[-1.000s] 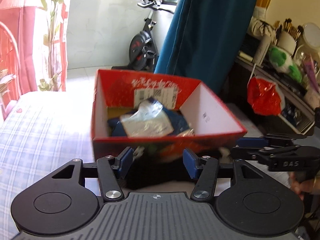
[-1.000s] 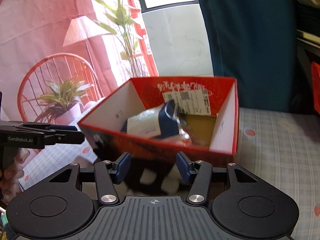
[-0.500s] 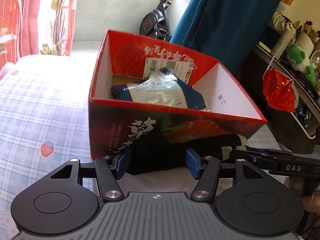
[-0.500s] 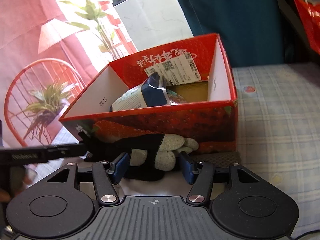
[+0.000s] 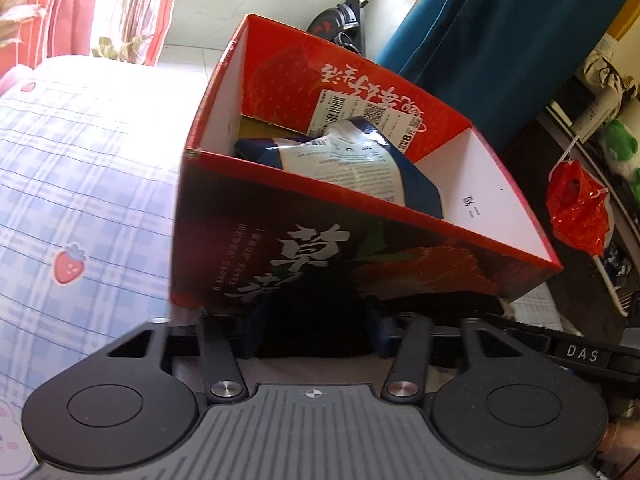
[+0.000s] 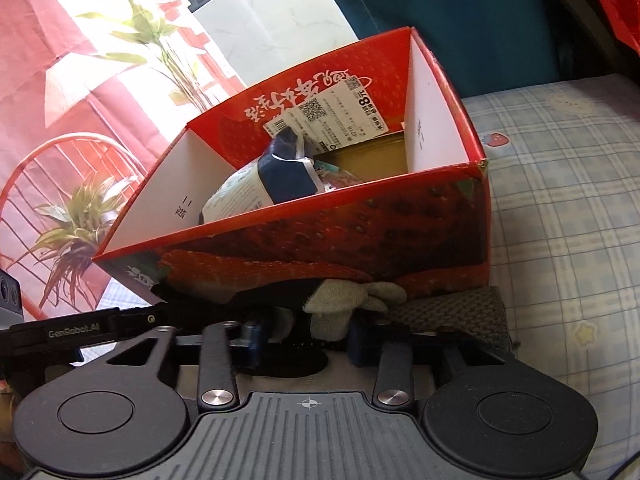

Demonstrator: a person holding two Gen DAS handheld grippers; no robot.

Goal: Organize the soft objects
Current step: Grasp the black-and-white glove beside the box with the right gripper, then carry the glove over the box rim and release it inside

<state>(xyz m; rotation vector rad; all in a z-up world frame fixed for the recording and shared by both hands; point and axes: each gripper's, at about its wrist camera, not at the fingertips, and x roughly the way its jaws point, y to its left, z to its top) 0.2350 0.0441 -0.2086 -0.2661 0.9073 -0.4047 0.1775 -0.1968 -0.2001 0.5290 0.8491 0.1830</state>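
Note:
A red strawberry-print cardboard box (image 5: 304, 256) (image 6: 360, 236) stands on the bed and holds a blue-and-white plastic packet (image 5: 344, 164) (image 6: 276, 180). A black glove with grey fingertips (image 6: 344, 300) lies on the bed against the box's near wall. My left gripper (image 5: 314, 328) has its jaws on either side of the glove's black part (image 5: 316, 320). My right gripper (image 6: 306, 338) has its jaws around the grey fingertip end. The right gripper's body shows at the right of the left wrist view (image 5: 576, 354). The left gripper's body shows at the left of the right wrist view (image 6: 76, 334).
The bed has a blue checked sheet with strawberry prints (image 5: 68, 208) (image 6: 568, 200). A grey mesh item (image 6: 452, 310) lies beside the glove. A teal curtain (image 5: 500, 40), a red plastic bag (image 5: 578, 208) by a cluttered shelf and an exercise bike (image 5: 344, 16) stand beyond.
Both grippers have come down and closer to the box's near wall with the glove between them. The box now looms larger and the jaws sit narrower on the glove.

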